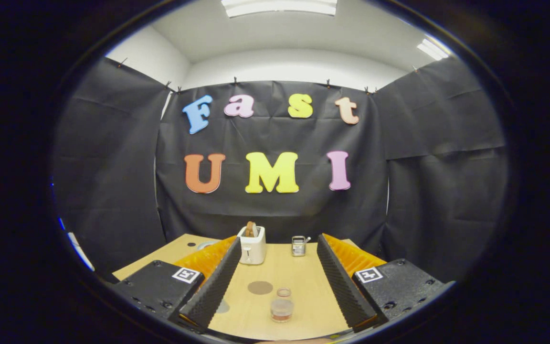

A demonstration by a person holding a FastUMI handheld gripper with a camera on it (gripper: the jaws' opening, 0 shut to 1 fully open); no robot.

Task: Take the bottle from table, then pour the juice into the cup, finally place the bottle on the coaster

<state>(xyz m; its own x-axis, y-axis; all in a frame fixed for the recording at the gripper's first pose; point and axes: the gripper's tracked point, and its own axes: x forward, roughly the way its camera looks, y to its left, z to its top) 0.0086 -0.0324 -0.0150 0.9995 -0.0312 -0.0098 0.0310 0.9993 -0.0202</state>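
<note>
The bottle point(282, 304) stands upright on the table point(299, 267), low between my jaws and nearer me than their tips, its mouth facing up and a reddish band of juice showing low in its clear body. I cannot tell whether a cap is on it. It looks left in the open part of the table so that I can close on it from both sides without knocking anything else.

My gripper point(275, 246) hangs over it with the jaws spread wide, touching nothing, each one well clear of the bottle's sides. I judge the grasp not yet begun: I need to come down and centre the bottle before closing.

Just beyond the bottle, slightly to the left, lies a flat round brown coaster point(260, 287), close by so the last placing is a short carry. I cannot pick out the cup with any certainty.

Farther back stand a white toaster point(252, 245) with bread in its slot and a small metal container point(298, 245), both well away from my working area.
</note>
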